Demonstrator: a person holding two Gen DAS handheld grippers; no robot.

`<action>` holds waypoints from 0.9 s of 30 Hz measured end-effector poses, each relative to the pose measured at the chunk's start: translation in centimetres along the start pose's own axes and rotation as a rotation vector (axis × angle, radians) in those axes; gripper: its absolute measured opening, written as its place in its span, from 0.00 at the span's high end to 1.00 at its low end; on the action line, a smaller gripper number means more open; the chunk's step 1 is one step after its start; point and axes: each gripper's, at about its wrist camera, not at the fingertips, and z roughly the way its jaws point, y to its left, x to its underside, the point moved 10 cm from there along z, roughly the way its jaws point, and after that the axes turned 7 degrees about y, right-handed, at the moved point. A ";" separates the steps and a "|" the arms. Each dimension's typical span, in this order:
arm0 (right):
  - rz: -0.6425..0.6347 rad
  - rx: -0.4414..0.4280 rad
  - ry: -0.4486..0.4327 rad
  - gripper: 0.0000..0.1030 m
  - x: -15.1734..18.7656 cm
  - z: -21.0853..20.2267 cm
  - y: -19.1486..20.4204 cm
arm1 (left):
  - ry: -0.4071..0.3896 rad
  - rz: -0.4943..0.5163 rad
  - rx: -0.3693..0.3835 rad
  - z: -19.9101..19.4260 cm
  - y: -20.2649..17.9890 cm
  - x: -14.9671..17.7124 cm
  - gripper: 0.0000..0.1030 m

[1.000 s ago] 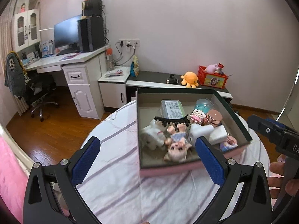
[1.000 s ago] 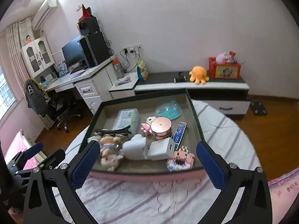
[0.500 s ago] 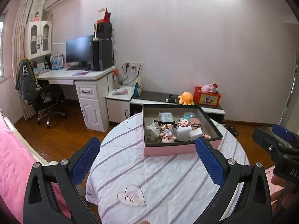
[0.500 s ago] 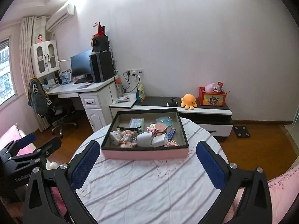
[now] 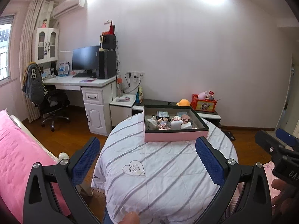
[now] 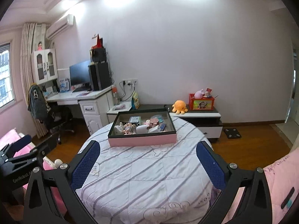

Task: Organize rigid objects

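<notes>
Above the near edge of the round counter (image 5: 158, 177), both sets of fingers are spread, grasping nothing. The pink tray (image 6: 142, 142) of small toys sits at the far edge. Only the right view shows the whole orange octopus plush (image 6: 179, 106).

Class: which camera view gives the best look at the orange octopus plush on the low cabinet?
The right wrist view: the orange octopus plush shows whole there, on the low cabinet. In the left wrist view only its top peeks above the pink box.
</notes>
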 end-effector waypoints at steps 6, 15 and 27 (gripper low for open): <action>0.000 0.016 -0.037 0.00 0.9 -3.6 0.1 | -0.050 0.036 -0.015 -3.3 -1.1 0.9 0.00; 0.013 0.002 -0.053 0.00 1.4 -4.3 0.4 | -0.060 0.055 -0.015 -4.1 -1.7 1.2 0.00; 0.015 0.003 -0.062 0.00 1.8 -4.6 0.6 | -0.063 0.056 0.006 -4.9 -2.1 1.7 0.00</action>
